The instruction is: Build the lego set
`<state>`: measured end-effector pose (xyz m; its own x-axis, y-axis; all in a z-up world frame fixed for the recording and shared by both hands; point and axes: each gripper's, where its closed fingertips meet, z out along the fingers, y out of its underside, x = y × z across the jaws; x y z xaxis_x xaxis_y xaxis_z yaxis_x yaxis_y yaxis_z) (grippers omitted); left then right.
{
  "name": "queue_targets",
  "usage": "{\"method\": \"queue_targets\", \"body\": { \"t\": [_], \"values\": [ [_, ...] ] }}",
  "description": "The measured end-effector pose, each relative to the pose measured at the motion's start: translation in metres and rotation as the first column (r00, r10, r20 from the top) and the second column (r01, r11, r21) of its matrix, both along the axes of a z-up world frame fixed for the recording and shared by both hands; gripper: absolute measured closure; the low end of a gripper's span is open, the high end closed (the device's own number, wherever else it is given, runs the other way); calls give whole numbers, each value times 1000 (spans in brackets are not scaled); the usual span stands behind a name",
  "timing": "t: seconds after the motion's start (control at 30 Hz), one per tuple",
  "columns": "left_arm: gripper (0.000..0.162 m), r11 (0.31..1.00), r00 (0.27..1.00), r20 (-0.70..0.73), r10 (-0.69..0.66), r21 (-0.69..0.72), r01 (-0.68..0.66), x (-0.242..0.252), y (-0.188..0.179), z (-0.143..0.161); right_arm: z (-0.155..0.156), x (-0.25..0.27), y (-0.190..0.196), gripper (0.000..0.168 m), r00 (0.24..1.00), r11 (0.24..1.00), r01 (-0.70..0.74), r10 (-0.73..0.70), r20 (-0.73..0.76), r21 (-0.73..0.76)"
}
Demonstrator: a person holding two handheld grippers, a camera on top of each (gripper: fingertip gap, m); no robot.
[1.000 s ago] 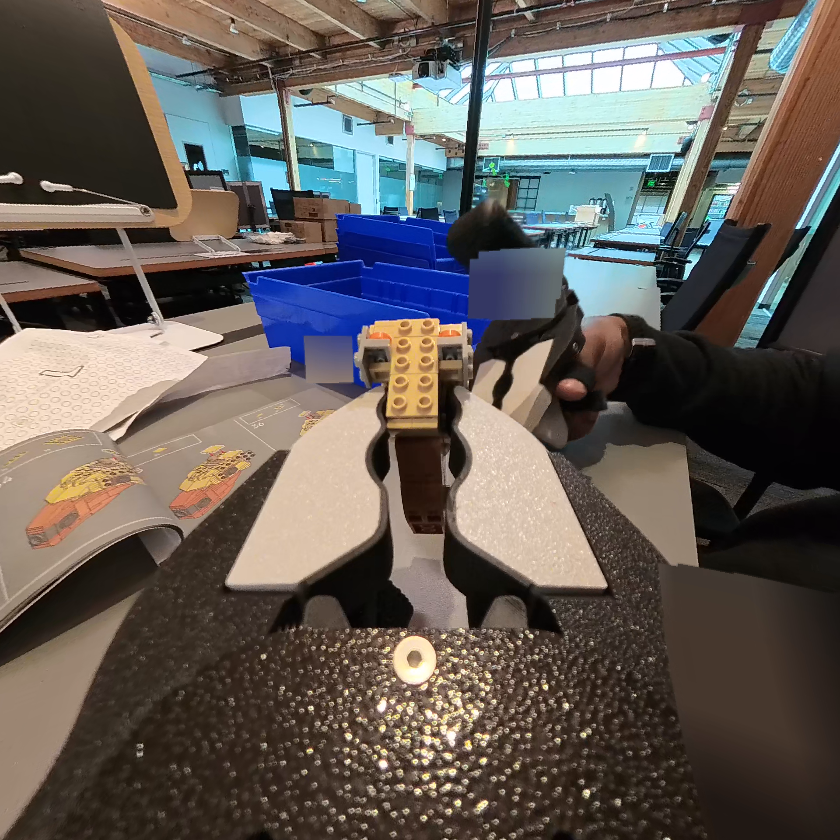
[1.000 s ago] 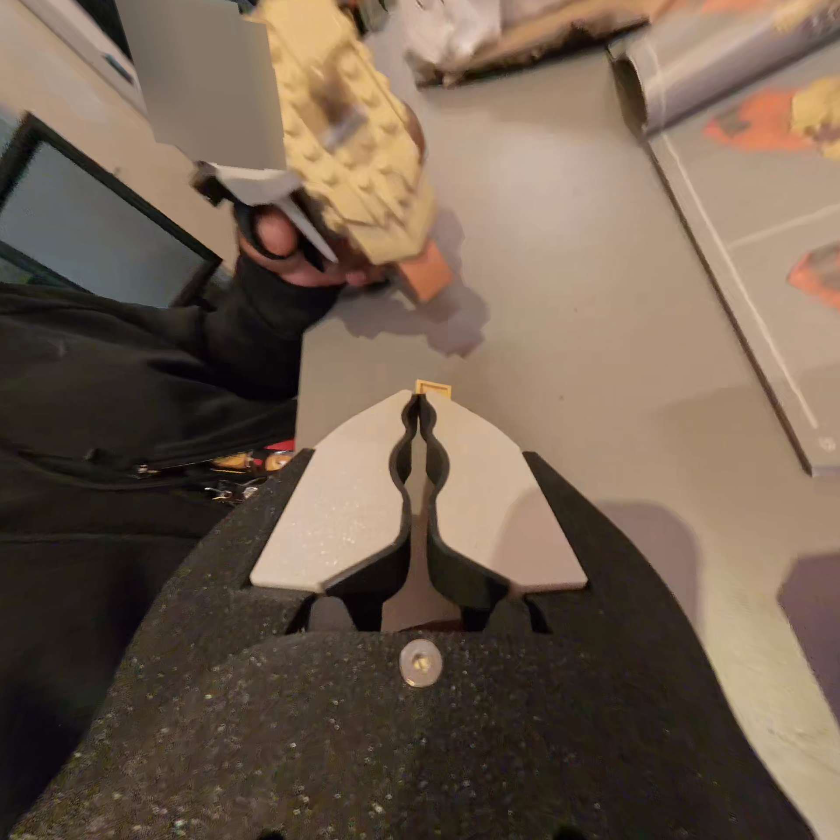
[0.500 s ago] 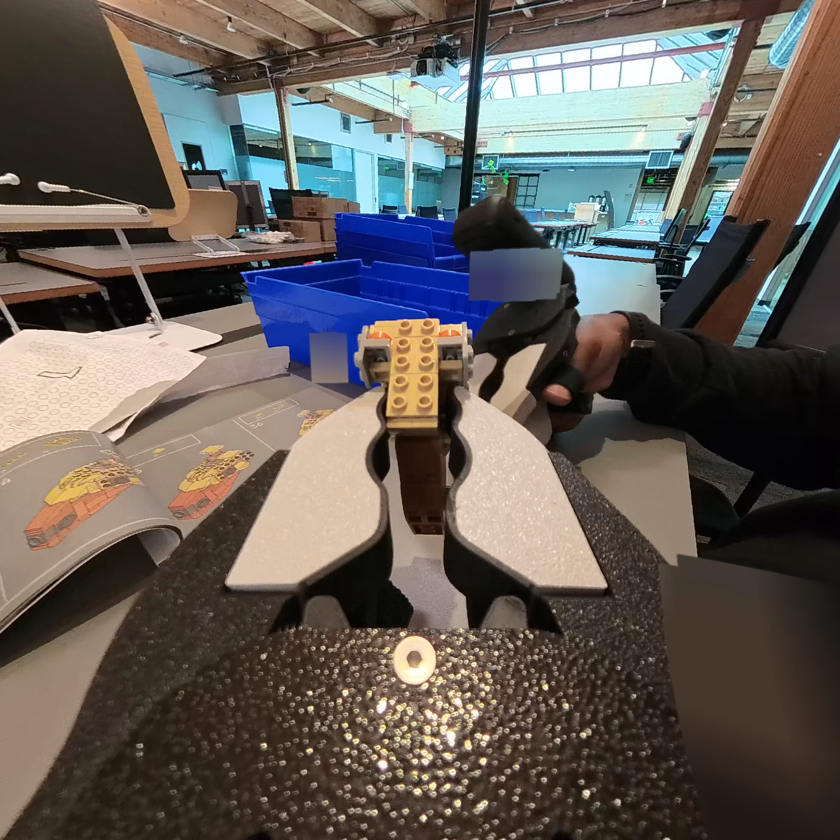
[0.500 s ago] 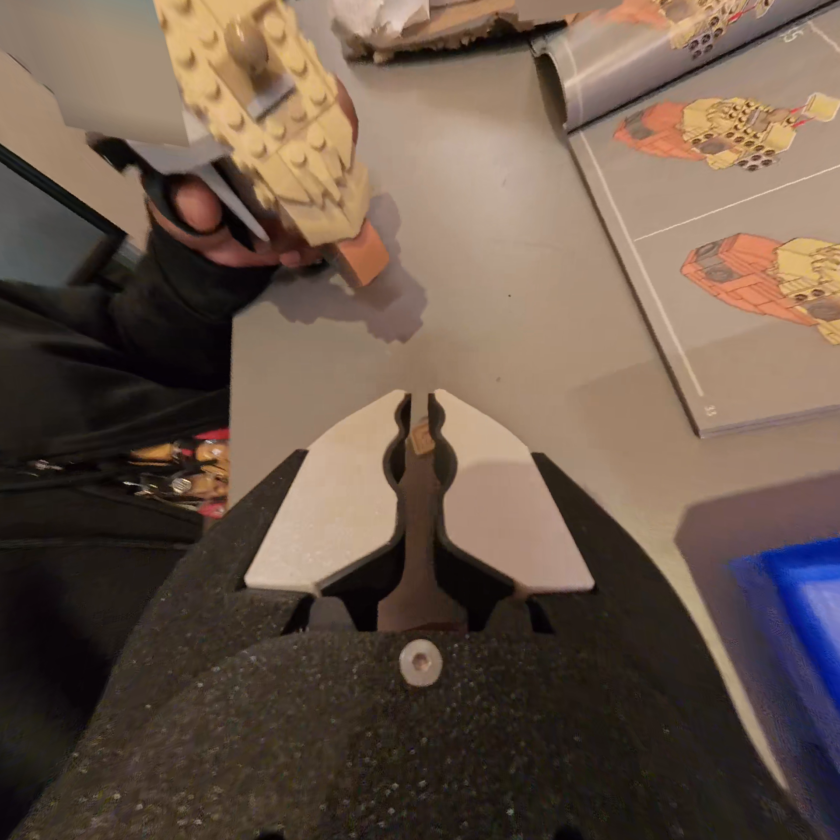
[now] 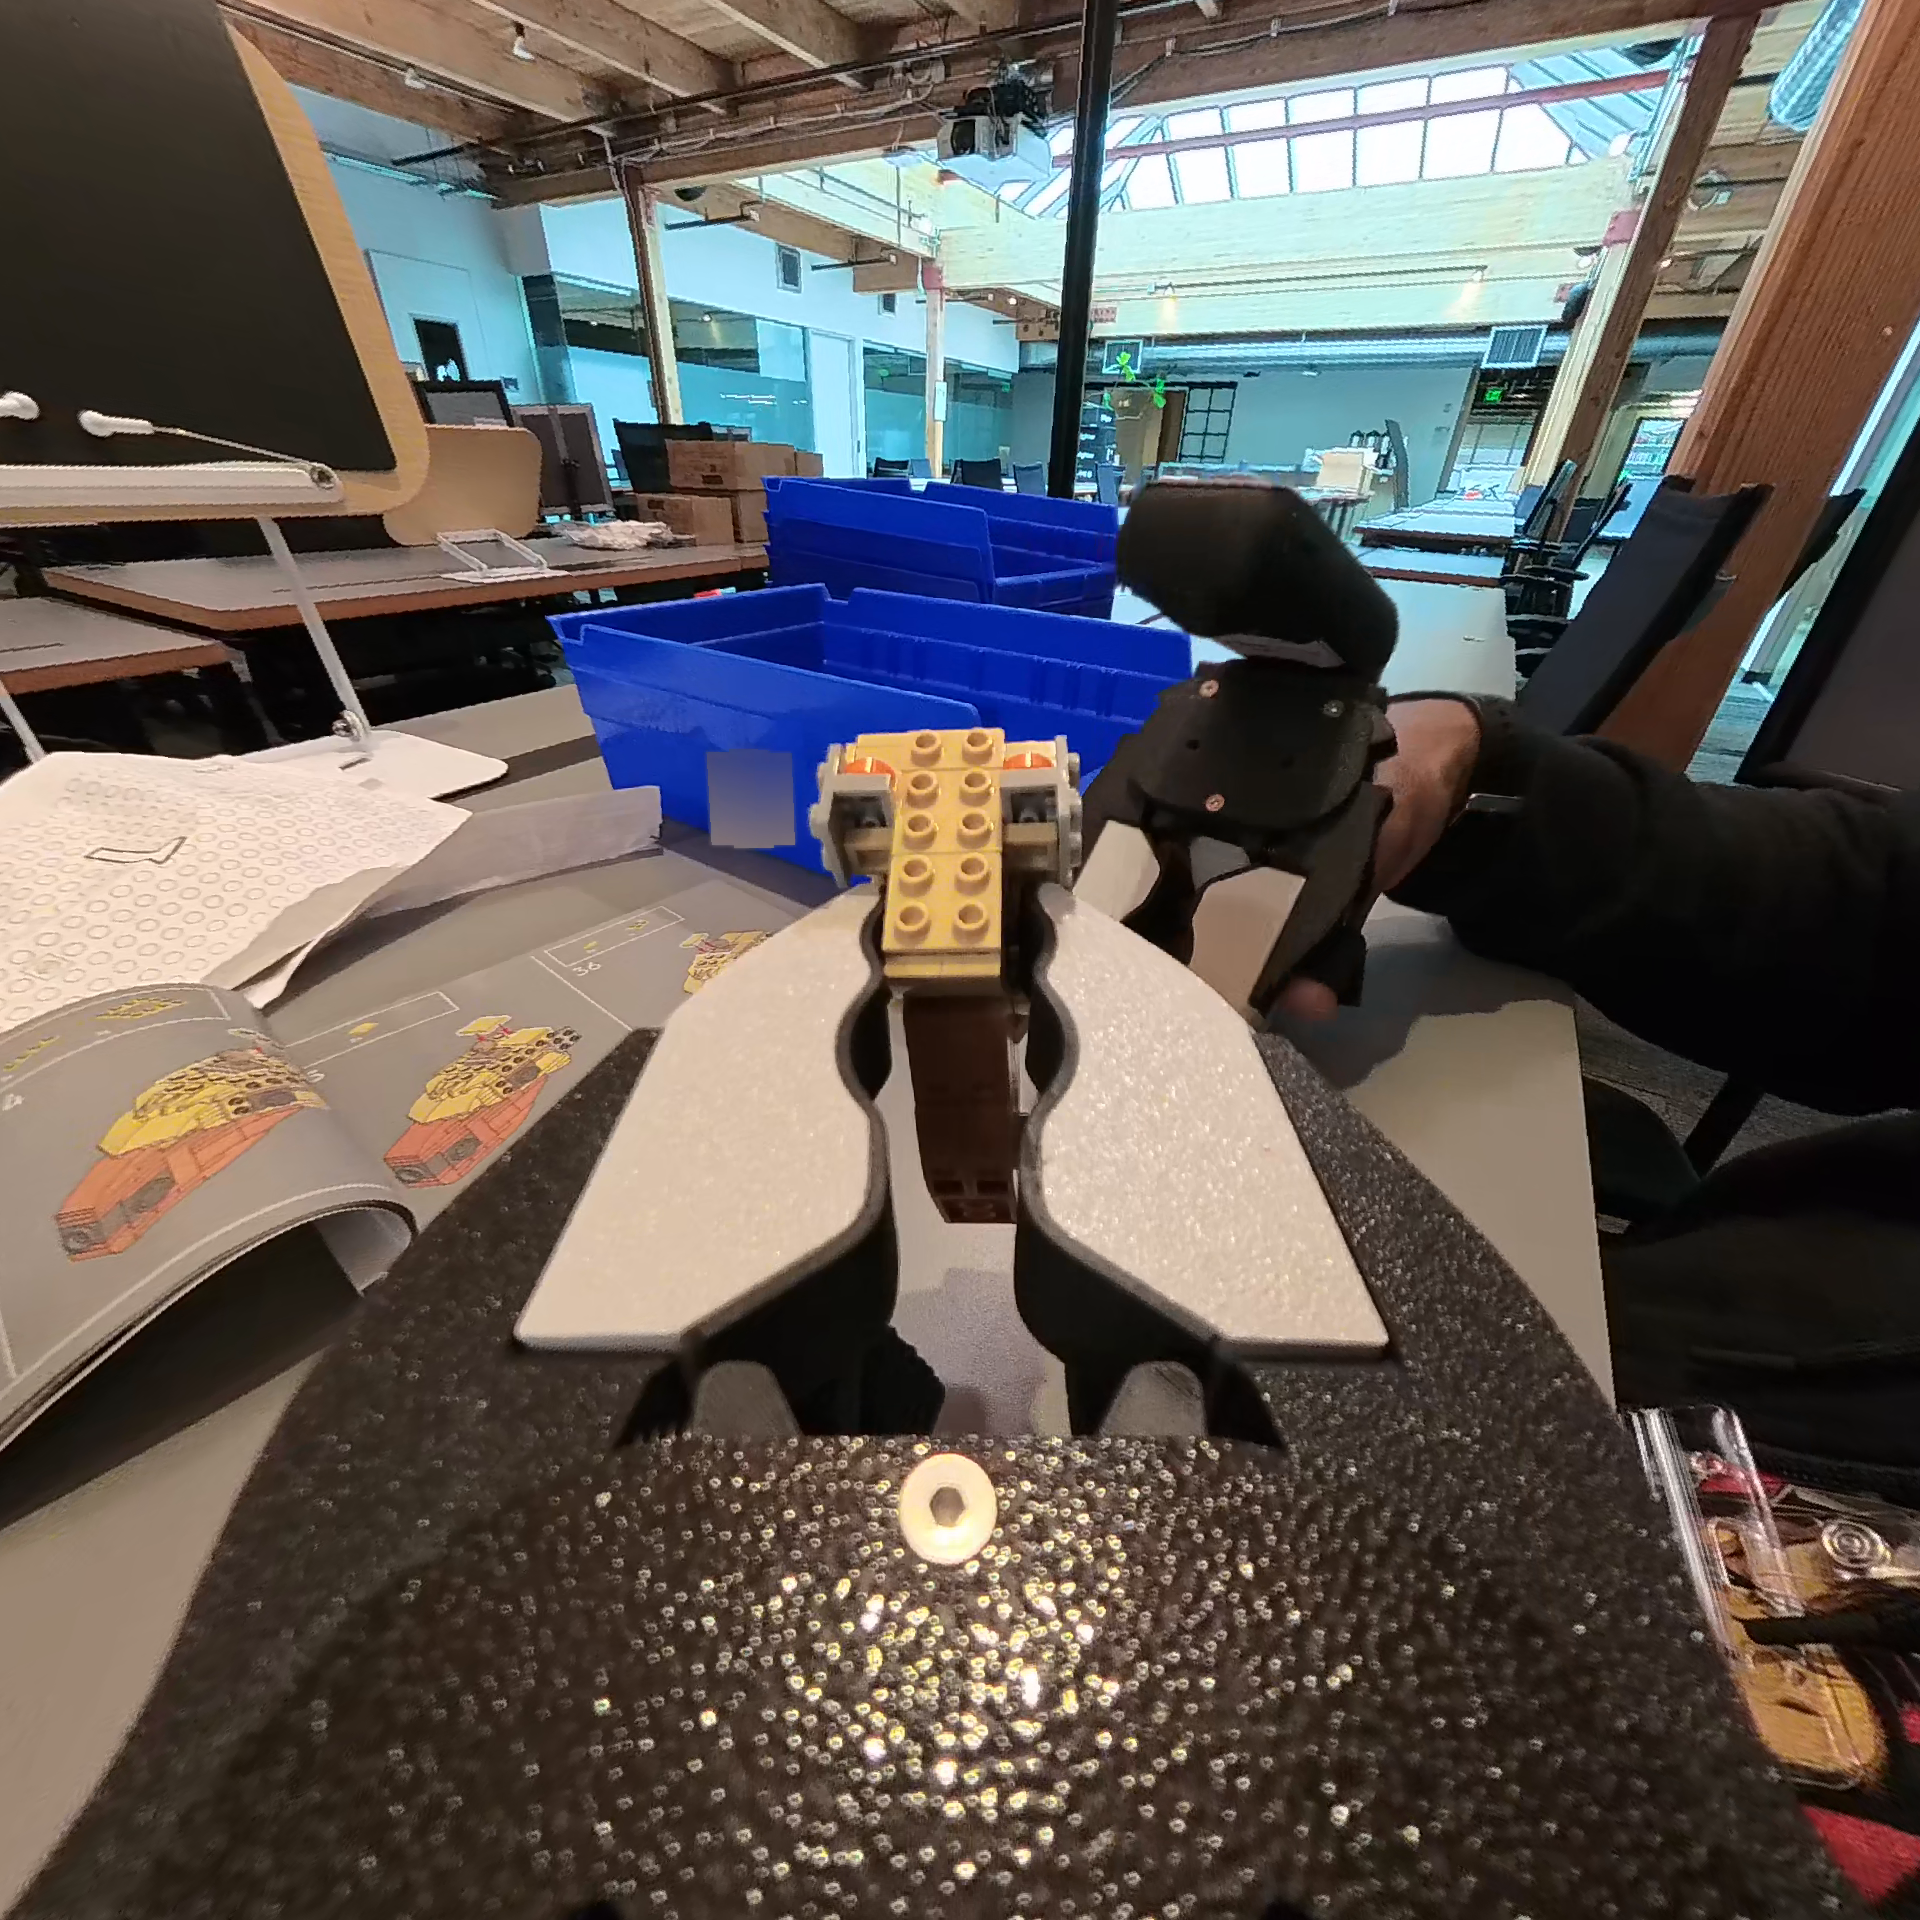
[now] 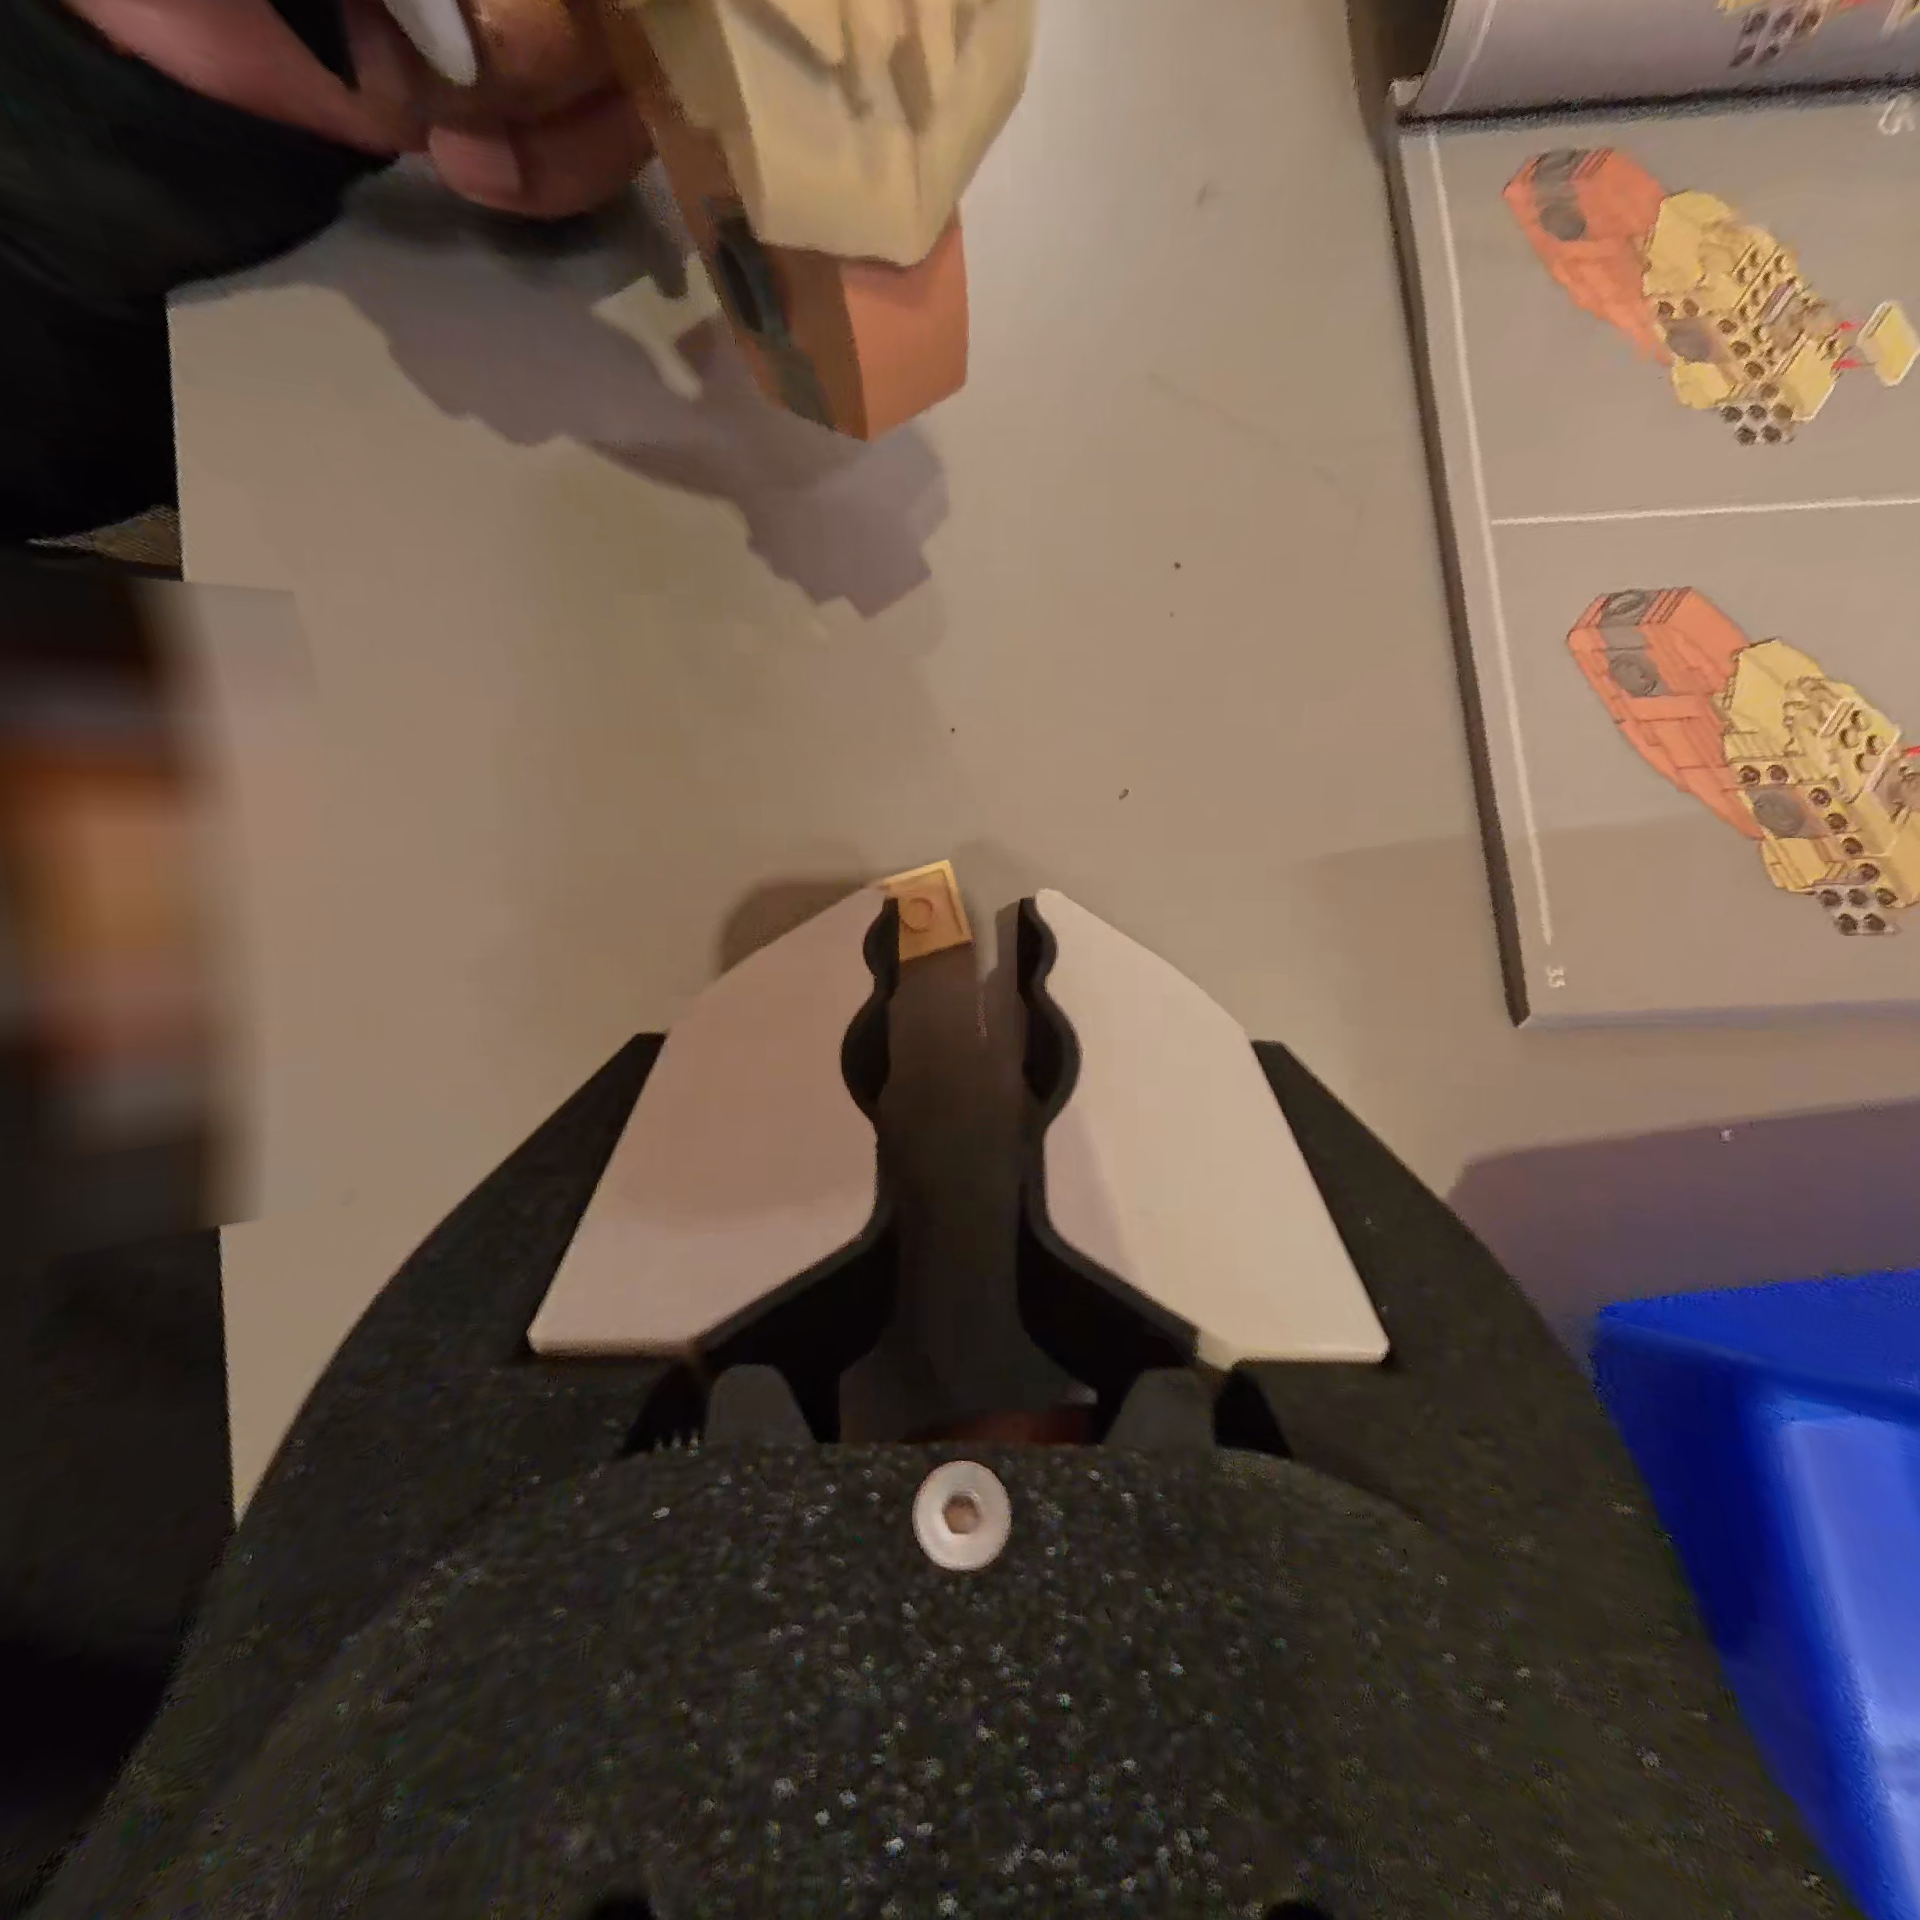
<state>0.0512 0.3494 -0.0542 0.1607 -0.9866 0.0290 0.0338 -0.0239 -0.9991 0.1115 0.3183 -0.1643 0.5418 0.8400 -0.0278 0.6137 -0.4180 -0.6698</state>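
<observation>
The left gripper (image 5: 951, 935) was clamped on the lego model (image 5: 948, 862), its fingers pressed against the dark brown lower section. The model stood at frame centre in the left wrist view: a tan studded top, grey side blocks with orange round pieces, and a brown base hanging down between the fingers. In the right wrist view the same model (image 6: 831, 156) appeared blurred at the upper left, held above the grey table (image 6: 623, 675).

The right gripper (image 6: 951, 914) had its fingers apart, with a small tan plate (image 6: 928, 916) (one stud visible) lying at the left fingertip. Whether the plate touched the finger or rested free on the table could not be determined.

An open instruction booklet (image 5: 208, 1122) lay at the left of the left wrist view, showing printed drawings of an orange and tan vehicle with small step numbers; it also showed at the right edge of the right wrist view (image 6: 1683, 582). White perforated paper sheets (image 5: 177, 862) lay behind it. Blue bins (image 5: 790, 675) stood beyond the model, and the right gripper (image 5: 1247, 894) with the person's hand (image 5: 1423, 779) sat just right of it.
</observation>
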Motion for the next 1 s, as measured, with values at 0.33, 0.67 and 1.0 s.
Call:
{"method": "queue_targets", "body": {
  "t": [0.33, 0.67, 1.0],
  "values": [
    [141, 1000, 1000, 3, 4, 0, -4, 0, 1, 0, -1, 0, 10, 168, 987, 990, -16, -7, 158, 143],
    [141, 1000, 1000, -2, 19, 12, -19, -1, 2, 0, -2, -11, 16, 139, 995, 997, 71, -72, 68, 26],
    [141, 999, 1000, -5, 30, 36, -30, -1, 1, 1, -2, -31, 8, 149, 994, 1000, 29, -30, 102, 7]
  ]
}}
